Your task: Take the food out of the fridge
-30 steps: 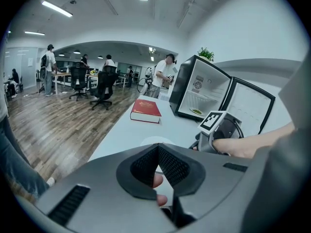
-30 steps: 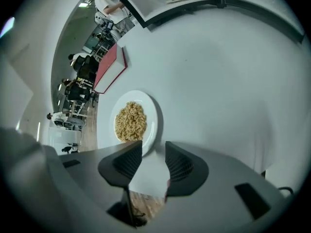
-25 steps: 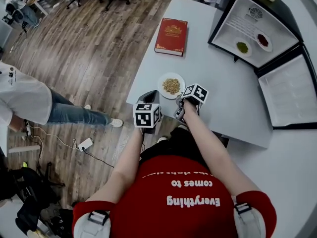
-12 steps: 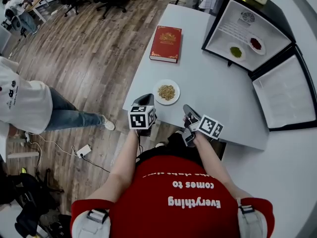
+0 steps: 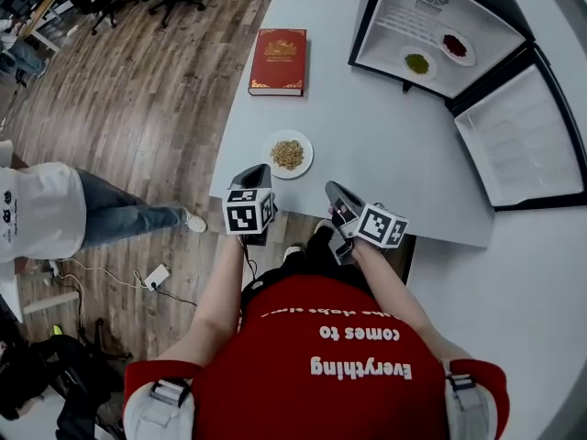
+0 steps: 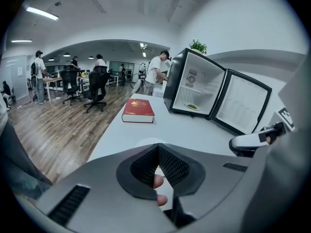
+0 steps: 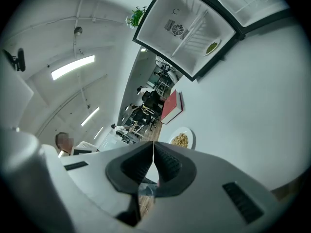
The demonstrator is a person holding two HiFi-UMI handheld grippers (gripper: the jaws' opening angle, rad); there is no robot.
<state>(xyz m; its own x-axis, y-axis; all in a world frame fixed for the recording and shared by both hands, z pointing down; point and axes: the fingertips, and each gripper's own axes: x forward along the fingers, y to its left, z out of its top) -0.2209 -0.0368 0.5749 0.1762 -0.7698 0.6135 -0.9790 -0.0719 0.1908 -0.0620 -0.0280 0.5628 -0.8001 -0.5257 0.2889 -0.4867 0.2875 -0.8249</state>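
The green food lay on a small white dish and the dark red food on a second dish, side by side on the floor of the open fridge at the desk's far right corner. Its door was swung wide along the right edge.

Both dishes looked light, rigid and smooth-rimmed, with loose heaps that would probably spill if tipped. The exposed rim seemed the best place to pinch, with the dish kept level.

A third plate, round and white, held tan grains near the near edge, and a red hardback book lay flat toward the far left corner.

The left gripper and right gripper hung at the near edge, well apart from the fridge. Each had its ribbed black jaws pressed together on nothing.
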